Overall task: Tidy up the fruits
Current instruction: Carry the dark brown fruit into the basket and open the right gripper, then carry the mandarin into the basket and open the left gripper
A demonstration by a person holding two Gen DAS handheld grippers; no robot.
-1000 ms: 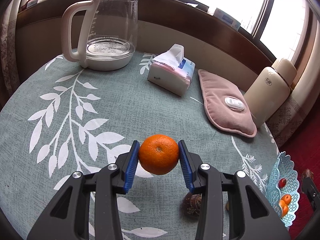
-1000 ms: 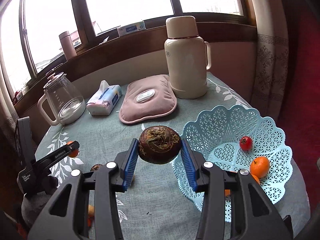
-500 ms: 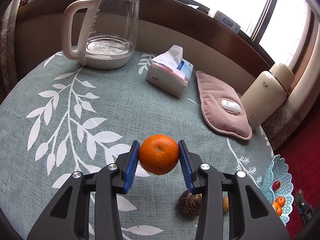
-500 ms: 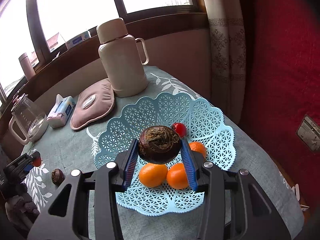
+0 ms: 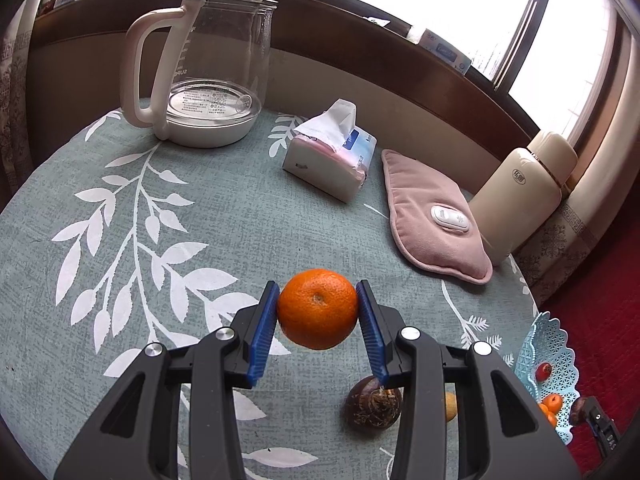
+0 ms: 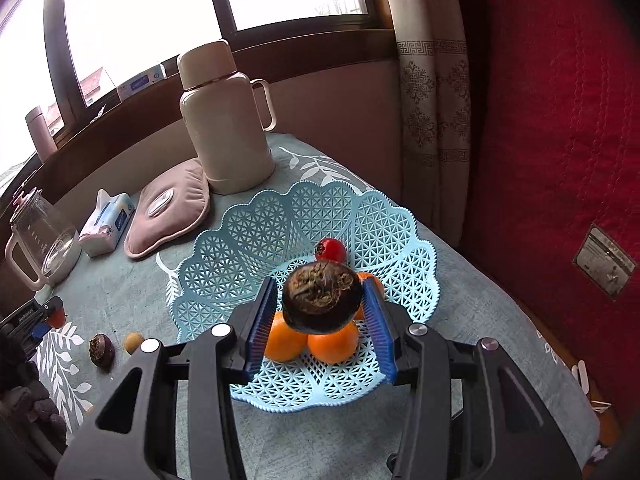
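Observation:
My left gripper [image 5: 317,289] is shut on an orange [image 5: 318,314] and holds it above the leaf-print tablecloth. My right gripper [image 6: 320,286] hangs over the pale blue lattice basket [image 6: 248,248] and its jaws are opening. A dark brown round fruit [image 6: 320,298] sits between the pads, with a gap showing at the left pad. It rests on two oranges [image 6: 284,340] in the basket, and a small red fruit [image 6: 330,249] lies behind it. Another dark fruit [image 5: 374,404] and a small yellow fruit [image 6: 133,342] lie on the cloth.
A glass kettle [image 5: 208,68], a tissue pack [image 5: 332,160], a pink heating pad [image 5: 432,216] and a cream thermos [image 6: 224,120] line the window side of the table. The basket stands near the table's right edge, beside red upholstery [image 6: 560,120].
My right gripper carried the dark fruit from over the cloth to over the basket, and its jaws have since widened off the fruit. The left gripper kept still with the orange.

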